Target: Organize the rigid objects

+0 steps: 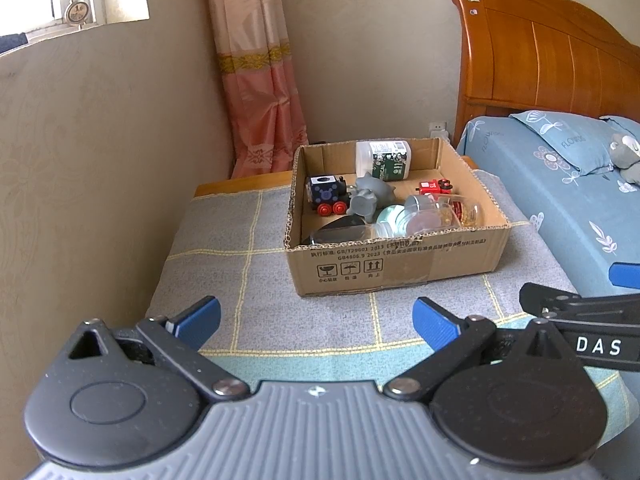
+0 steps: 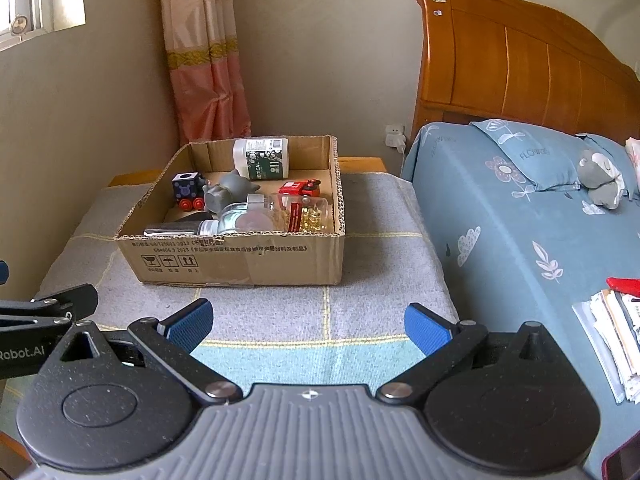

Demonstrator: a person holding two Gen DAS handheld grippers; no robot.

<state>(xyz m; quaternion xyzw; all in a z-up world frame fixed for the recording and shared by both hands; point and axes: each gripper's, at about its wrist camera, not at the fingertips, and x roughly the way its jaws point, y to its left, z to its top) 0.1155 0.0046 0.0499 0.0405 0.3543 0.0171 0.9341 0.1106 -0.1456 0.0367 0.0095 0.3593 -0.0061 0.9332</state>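
A cardboard box [image 1: 396, 268] [image 2: 240, 260] stands on a grey checked cloth. It holds a white bottle [image 1: 384, 160] [image 2: 262, 159], a dark toy train [image 1: 326, 194] [image 2: 188, 190], a grey animal figure [image 1: 370, 198] [image 2: 226, 196], a red toy vehicle [image 1: 434, 187] [image 2: 298, 189], a clear jar of gold pieces [image 1: 452, 210] [image 2: 308, 214] and other jars. My left gripper [image 1: 316, 322] is open and empty, hovering short of the box. My right gripper [image 2: 308, 326] is open and empty beside it.
The cloth [image 1: 248, 264] [image 2: 380, 280] covers a low table with a wooden edge [image 1: 240, 186]. A bed with blue bedding [image 2: 520, 220] and a wooden headboard [image 2: 520, 60] stands on the right. Papers [image 2: 616, 332] lie on the bed. A curtain [image 1: 256, 80] hangs at the back.
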